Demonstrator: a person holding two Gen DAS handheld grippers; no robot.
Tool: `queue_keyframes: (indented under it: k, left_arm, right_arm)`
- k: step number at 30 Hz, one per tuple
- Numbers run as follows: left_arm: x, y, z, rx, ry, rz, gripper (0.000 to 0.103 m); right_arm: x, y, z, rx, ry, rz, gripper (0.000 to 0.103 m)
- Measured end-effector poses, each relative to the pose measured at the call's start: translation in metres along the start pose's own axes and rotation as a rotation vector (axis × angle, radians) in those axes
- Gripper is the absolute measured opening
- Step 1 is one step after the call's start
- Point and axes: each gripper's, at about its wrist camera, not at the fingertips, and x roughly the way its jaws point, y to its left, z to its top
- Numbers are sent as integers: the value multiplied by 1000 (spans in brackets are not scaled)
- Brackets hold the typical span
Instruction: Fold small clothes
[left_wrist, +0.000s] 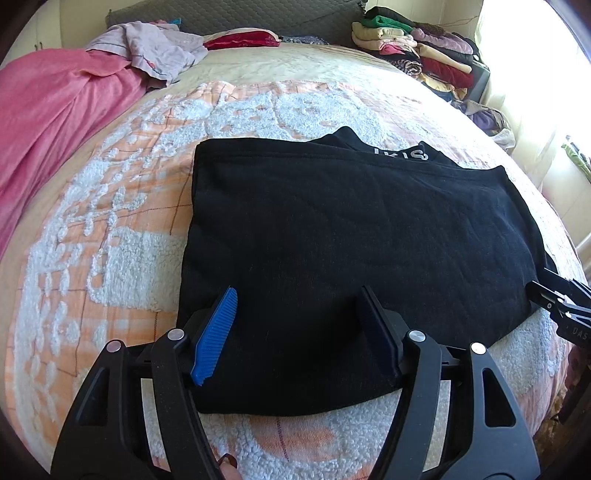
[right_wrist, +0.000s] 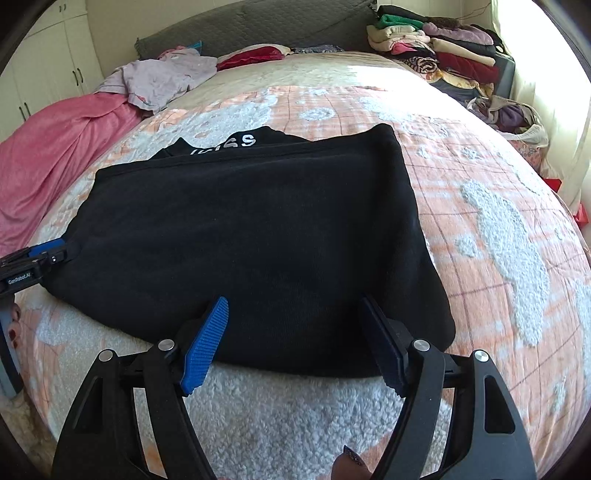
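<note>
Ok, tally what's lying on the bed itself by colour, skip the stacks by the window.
Black garment, part folded on the bedspread: 1
Pink blanket: 1
Lilac crumpled garment: 1
Red item by the headboard: 1
Total: 4

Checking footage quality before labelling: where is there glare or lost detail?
Left wrist view: window light blows out the upper right; the black garment shows little texture. Right wrist view: glare on the right, sunlit bedspread; fisheye bends both.
</note>
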Motion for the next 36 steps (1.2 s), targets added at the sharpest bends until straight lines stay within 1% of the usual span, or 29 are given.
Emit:
queue_keyframes:
  k: [16, 22, 25, 27, 29, 31, 32, 36]
  left_arm:
    - [-2, 3, -17, -5, 7, 5, 60]
    - [-9, 5, -17, -27, 2, -1, 60]
    - [-17, 5, -17, -42, -10, -8, 60]
    - [-23, 6, -17, -49, -17, -15, 60]
    - [-29, 5, -17, -53, -27, -19, 60]
    - [-35, 5, -16, -57, -35, -23, 63]
    - [-37, 5, -16, -58, -35, -24, 67]
    - [-44, 2, -19, -61, -35, -39, 69]
  right_arm:
    - [-9, -4, -18, 40, -3, 5, 72]
    - [-18, -5, -22, 77, -9, 15, 72]
    - [-25, -6, -23, 106, -21, 32, 78]
    - [-30, -6, -24, 114, -30, 35, 78]
    - [-34, -6, -25, 121, -39, 36, 81]
    - [-37, -6, -25, 130, -47, 41, 83]
    - [-39, -6, -25, 133, -51, 41, 85]
    - [-44, -4, -26, 136, -61, 45, 88]
